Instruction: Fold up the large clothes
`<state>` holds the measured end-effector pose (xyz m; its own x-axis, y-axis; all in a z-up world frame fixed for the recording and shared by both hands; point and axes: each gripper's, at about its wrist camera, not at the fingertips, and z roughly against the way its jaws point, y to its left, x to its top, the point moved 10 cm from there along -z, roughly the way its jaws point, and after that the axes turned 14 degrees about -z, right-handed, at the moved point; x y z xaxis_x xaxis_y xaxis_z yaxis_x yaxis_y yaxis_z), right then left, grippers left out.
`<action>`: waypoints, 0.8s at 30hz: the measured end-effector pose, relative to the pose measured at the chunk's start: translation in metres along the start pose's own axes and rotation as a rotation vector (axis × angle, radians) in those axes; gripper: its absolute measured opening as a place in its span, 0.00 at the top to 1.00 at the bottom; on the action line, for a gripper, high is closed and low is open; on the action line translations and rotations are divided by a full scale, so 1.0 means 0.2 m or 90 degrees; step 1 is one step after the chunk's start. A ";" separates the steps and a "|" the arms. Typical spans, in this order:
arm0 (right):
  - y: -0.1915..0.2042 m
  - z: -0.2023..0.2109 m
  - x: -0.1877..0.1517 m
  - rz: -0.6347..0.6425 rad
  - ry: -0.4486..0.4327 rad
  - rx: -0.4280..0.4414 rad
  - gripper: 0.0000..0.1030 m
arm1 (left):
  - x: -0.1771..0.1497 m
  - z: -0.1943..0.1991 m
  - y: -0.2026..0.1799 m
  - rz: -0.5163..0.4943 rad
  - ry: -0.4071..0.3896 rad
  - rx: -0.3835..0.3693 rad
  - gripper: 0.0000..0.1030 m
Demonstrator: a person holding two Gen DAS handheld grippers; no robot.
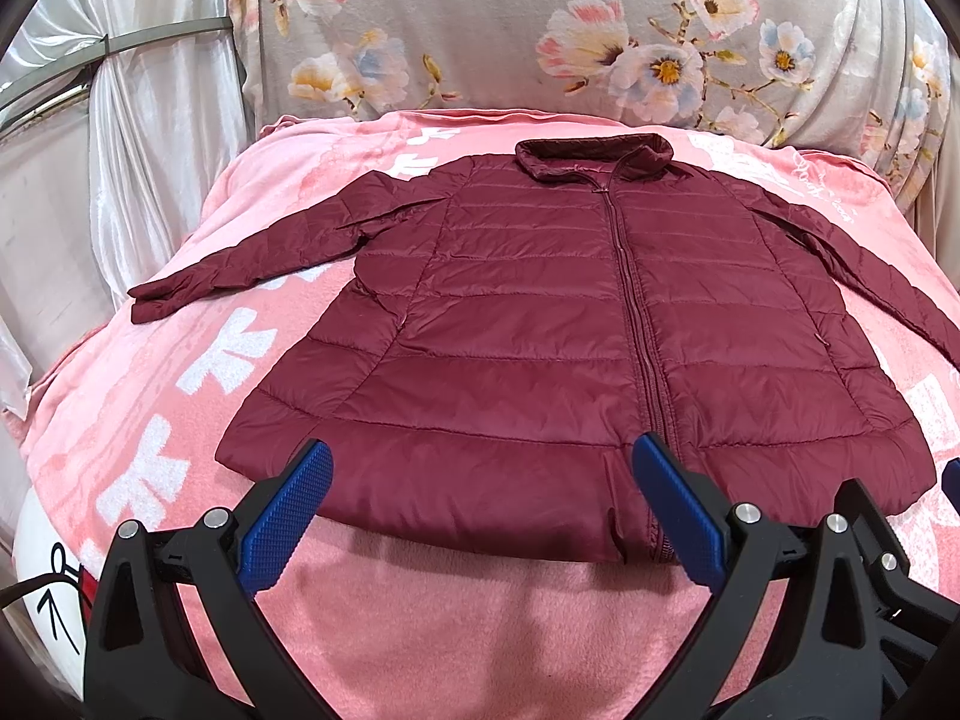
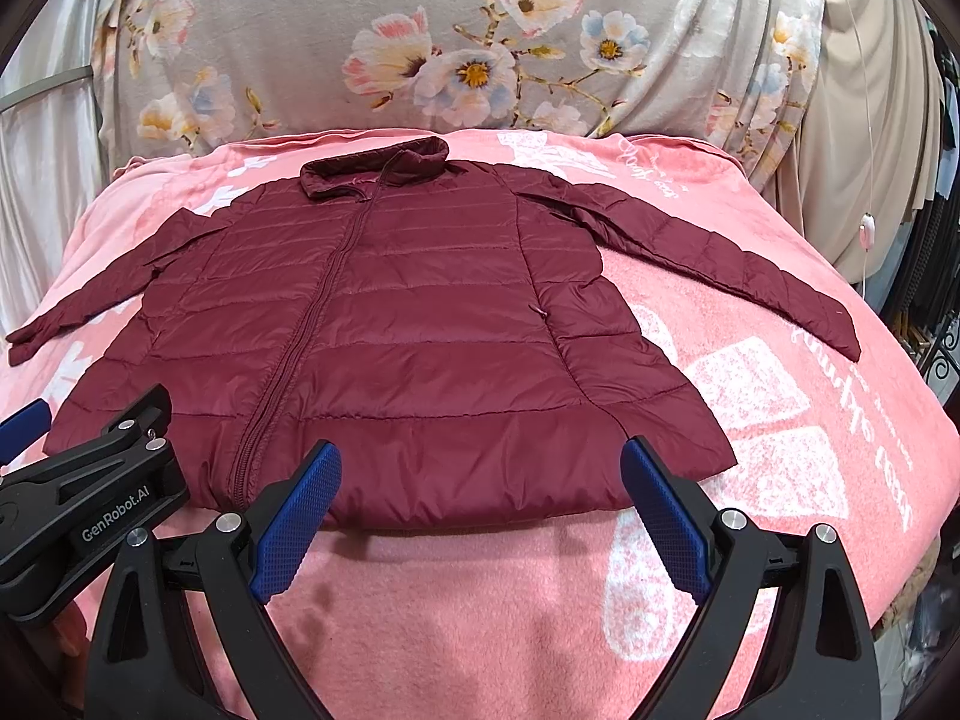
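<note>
Both grippers (image 1: 483,459) (image 2: 480,459) spread, maroon jacket (image 1: 540,324), pink blanket (image 2: 780,396), floral backdrop (image 2: 420,30)

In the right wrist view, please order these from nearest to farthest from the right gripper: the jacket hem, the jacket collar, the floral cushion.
From the right gripper, whose fingers are open:
1. Jacket hem, just ahead of the fingers, at the near edge of the pink blanket.
2. Jacket collar, at the far end, slightly left.
3. Floral cushion, upright behind the blanket.
</note>
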<state>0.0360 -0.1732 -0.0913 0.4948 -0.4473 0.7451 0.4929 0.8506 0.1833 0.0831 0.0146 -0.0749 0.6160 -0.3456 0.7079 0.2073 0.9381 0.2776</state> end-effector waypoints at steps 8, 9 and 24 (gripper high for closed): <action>0.00 0.00 0.00 0.000 0.001 0.000 0.10 | 0.00 0.00 -0.01 0.002 0.003 -0.002 0.06; 0.00 0.00 0.00 0.000 0.000 0.000 0.10 | 0.00 0.00 -0.01 0.001 0.002 -0.001 0.06; 0.00 0.00 0.00 0.000 0.000 0.000 0.10 | -0.01 0.00 -0.02 0.002 -0.002 -0.004 0.06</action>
<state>0.0360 -0.1729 -0.0920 0.4951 -0.4474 0.7448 0.4923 0.8508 0.1838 0.0821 0.0120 -0.0767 0.6146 -0.3420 0.7108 0.2102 0.9395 0.2703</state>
